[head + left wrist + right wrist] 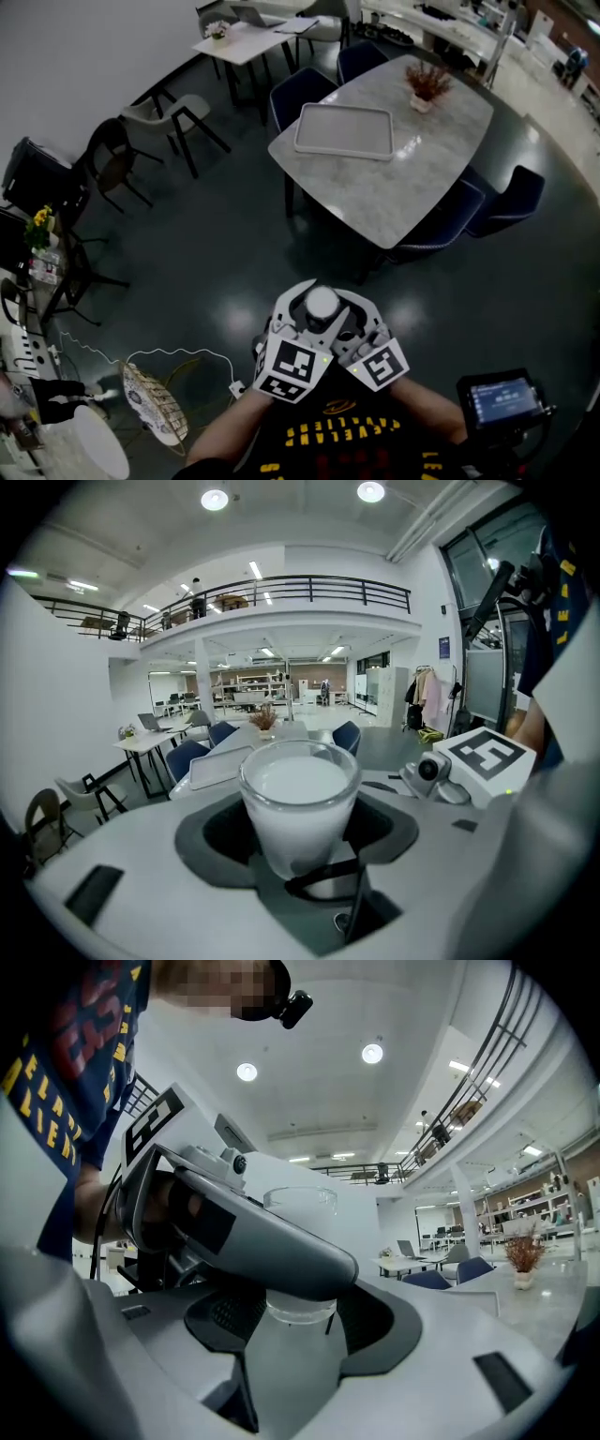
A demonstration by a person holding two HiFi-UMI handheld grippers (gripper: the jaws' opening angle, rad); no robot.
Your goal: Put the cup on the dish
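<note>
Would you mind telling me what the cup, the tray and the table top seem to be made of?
Cup: glass, judging by its clear, glossy rim; the white body may be frosting or contents. Tray: pale and matte, likely plastic, though that is unclear. Table top: grey-veined and marble-like, lightly glossy; possibly stone or laminate.

Left gripper [302,324] jaws clasp cup [298,799]; right gripper [349,326] pressed alongside, seemingly gripping too.
</note>
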